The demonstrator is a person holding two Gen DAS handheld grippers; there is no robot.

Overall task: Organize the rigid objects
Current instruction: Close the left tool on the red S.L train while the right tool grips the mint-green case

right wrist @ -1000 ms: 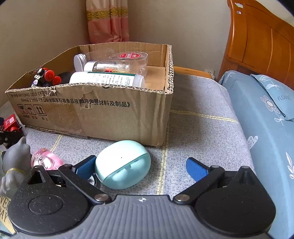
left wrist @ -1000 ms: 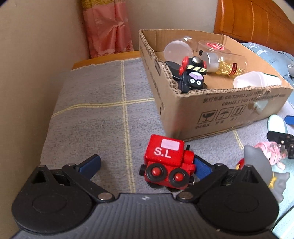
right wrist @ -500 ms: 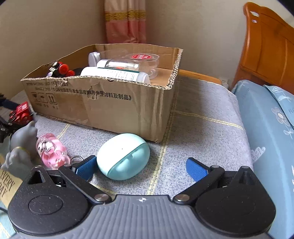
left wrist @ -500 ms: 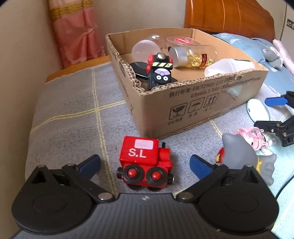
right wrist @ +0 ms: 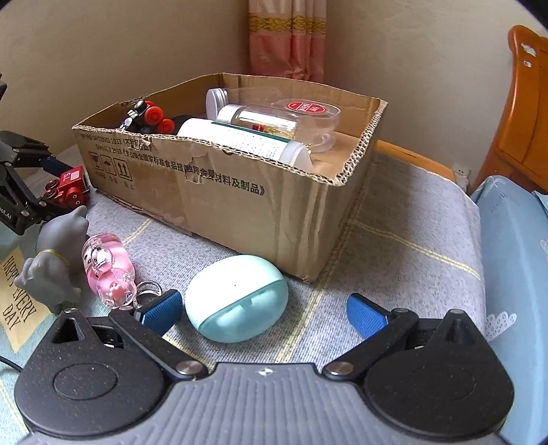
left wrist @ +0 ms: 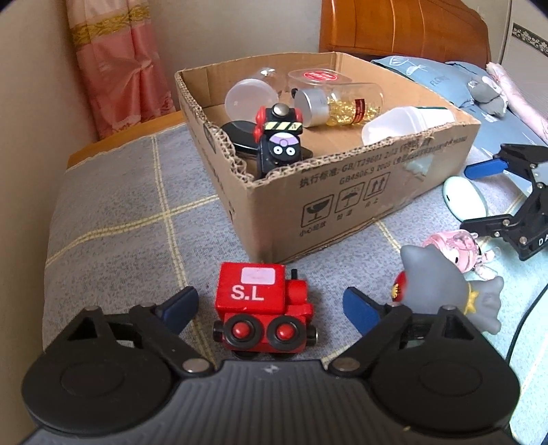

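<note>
A red toy train (left wrist: 262, 308) marked "S.L" stands on the grey blanket between the open fingers of my left gripper (left wrist: 270, 303), not gripped; it also shows in the right wrist view (right wrist: 68, 188). A mint-green oval case (right wrist: 236, 301) lies between the open fingers of my right gripper (right wrist: 267, 313), close to the left finger; it also shows in the left wrist view (left wrist: 464, 198). A cardboard box (left wrist: 342, 191) stands just beyond both, holding a black toy train (left wrist: 279, 143), bottles and jars.
A grey figurine (left wrist: 441, 284) and a pink keychain toy (right wrist: 108, 270) lie on the blanket between the two grippers. A wall runs along the left. A blue pillow (right wrist: 513, 239) and a wooden headboard (left wrist: 404, 30) are to the right.
The left gripper has shifted so the red train sits centred between its fingers rather than against the right one. The right gripper has swung, bringing the mint case more between its fingers.
</note>
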